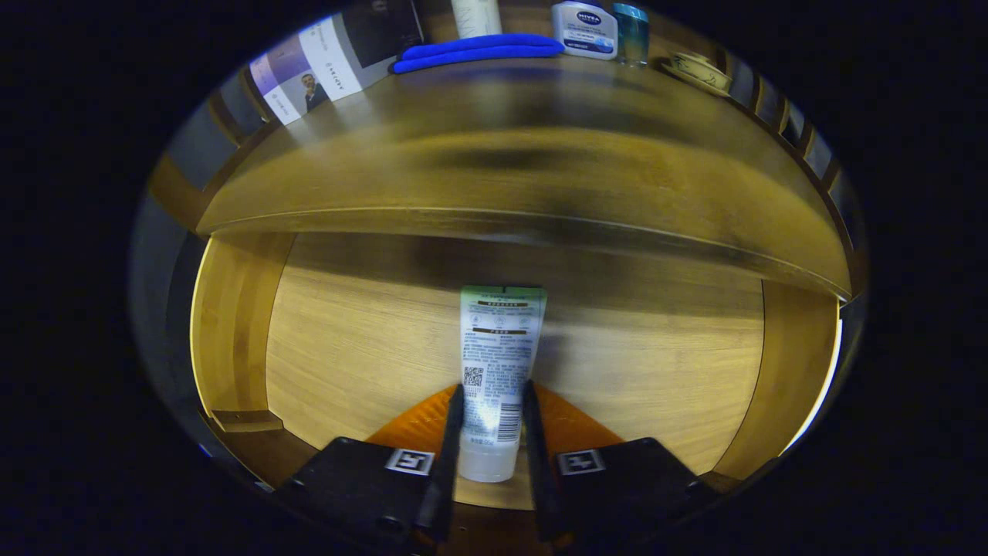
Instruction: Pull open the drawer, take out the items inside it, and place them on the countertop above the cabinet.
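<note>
Gripper [494, 417] fingers pinch a white tube [499, 363] low near its cap, cap end back between the jaws, crimped end pointing ahead, likely so it lifts clear lengthwise. Tube is over the open drawer [347, 340] floor. Beyond the jaws the countertop [525, 170] overhangs; at its back sit a blue cloth [478, 52], a jar [585, 29], a small bottle [631, 32] and a cup [701, 71].

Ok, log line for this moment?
drawer: open | gripper: shut on tube, cap end between fingers | tube: over drawer floor, below countertop edge | next: lift to countertop
</note>
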Tool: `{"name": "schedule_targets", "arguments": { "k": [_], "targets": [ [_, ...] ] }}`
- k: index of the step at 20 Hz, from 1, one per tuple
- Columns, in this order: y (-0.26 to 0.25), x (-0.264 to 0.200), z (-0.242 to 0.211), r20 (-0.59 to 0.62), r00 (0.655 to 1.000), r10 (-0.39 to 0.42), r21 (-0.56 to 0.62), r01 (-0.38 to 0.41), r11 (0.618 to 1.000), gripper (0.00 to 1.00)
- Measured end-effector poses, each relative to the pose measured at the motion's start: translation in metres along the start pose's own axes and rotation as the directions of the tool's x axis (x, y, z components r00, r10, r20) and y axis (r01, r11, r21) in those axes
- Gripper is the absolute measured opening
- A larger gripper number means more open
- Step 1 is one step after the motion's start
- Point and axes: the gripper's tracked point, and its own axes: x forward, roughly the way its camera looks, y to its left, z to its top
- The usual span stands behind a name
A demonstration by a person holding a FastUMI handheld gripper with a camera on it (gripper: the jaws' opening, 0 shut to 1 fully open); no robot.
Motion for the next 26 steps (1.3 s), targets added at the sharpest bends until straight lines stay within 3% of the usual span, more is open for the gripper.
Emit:
{"name": "schedule_targets", "arguments": {
  "k": [5,17,26],
  "targets": [
    [0.019,-0.014,-0.009,-0.006,0.996,0.085,-0.063,-0.085,0.994,0.43],
    [0.05,-0.078,-0.013,0.107,0.974,0.2,-0.17,-0.18,0.969,0.43],
    [0.049,-0.132,0.016,0.244,0.938,0.247,-0.15,-0.215,0.965,0.43]
  ]
}}
